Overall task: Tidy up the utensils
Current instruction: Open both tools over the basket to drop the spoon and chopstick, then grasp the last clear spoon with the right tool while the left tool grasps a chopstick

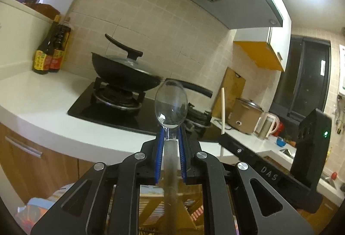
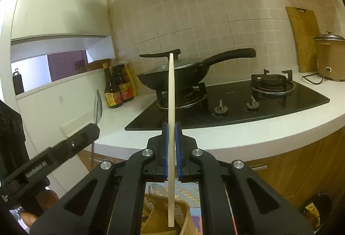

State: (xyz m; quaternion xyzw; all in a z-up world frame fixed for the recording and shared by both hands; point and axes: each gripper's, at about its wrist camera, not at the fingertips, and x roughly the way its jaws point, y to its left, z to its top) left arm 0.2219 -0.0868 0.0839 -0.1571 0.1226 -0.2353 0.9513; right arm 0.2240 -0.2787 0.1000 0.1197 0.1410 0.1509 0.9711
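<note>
A shiny metal spoon sticks forward out of my left gripper, whose blue pads press on its neck; the handle runs back between the fingers. My right gripper is shut on a pale wooden chopstick that stands almost upright, its lower end hanging below the fingers. Both are held in the air in front of the white counter. The right gripper with the chopstick shows at the right of the left wrist view. At the left of the right wrist view are the left gripper and the edge-on spoon.
A black gas hob holds a lidded wok with a long handle. Sauce bottles stand at the counter's left corner. A cutting board, a rice cooker and a kettle are to the right. Wooden cabinet fronts lie below.
</note>
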